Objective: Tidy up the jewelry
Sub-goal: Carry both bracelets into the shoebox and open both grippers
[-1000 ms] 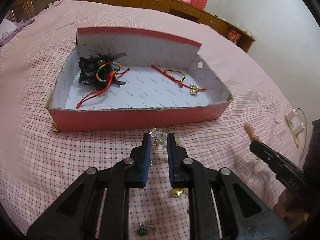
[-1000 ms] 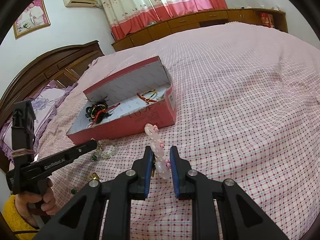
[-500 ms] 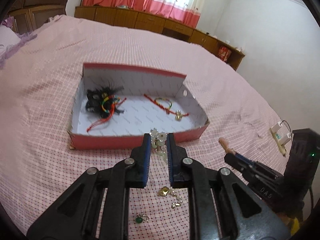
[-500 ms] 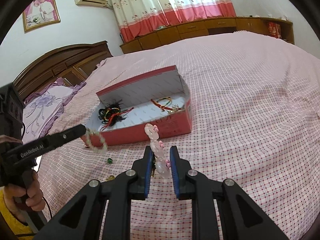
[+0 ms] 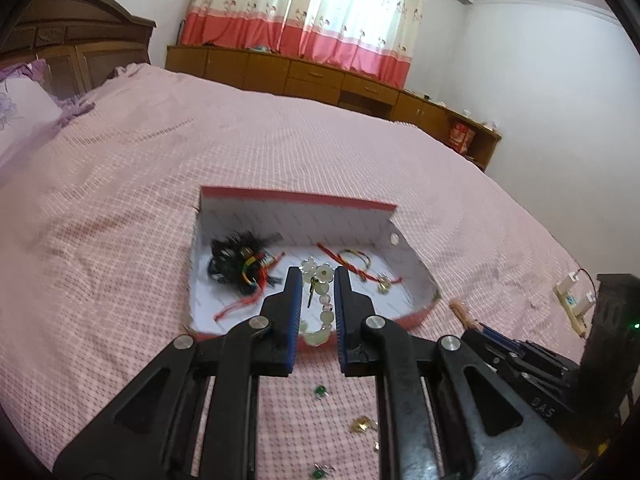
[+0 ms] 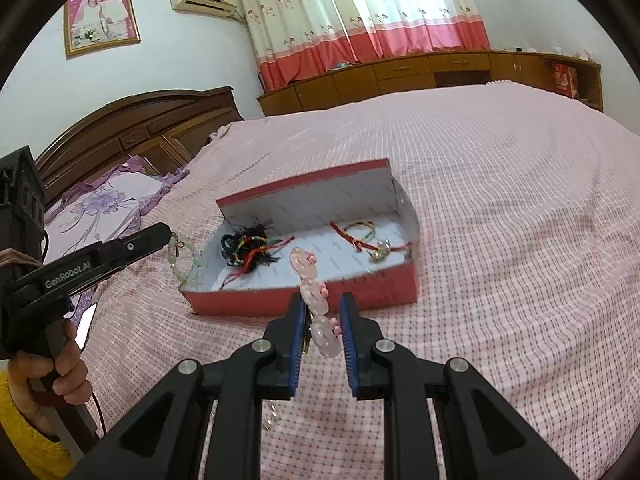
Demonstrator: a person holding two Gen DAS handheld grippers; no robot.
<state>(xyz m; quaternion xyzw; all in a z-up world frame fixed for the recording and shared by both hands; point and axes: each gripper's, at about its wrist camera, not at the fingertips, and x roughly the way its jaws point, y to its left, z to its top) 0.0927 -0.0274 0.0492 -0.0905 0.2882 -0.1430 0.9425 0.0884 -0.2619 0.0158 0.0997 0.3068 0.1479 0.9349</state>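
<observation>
Jewelry is pinched in both of my grippers, and I place everything by the red box [image 6: 304,300] lying open on the pink checked bedspread [image 6: 500,208]. My left gripper [image 5: 316,280] is clamped on a pale green bead bracelet [image 5: 322,308], which dangles between the blue pads at the box's near left corner; from the right wrist camera the same bracelet [image 6: 186,264] hangs just outside the box's left end wall. My right gripper [image 6: 320,306] holds a pink crystal bracelet [image 6: 310,276], raised in front of the box's near wall. Inside the box, a black feathered piece with a multicoloured cord [image 5: 240,260] lies at the left end and a red string bracelet [image 5: 352,262] at the right end. Small green and gold trinkets [image 5: 362,424] lie on the bedspread in front of the box.
</observation>
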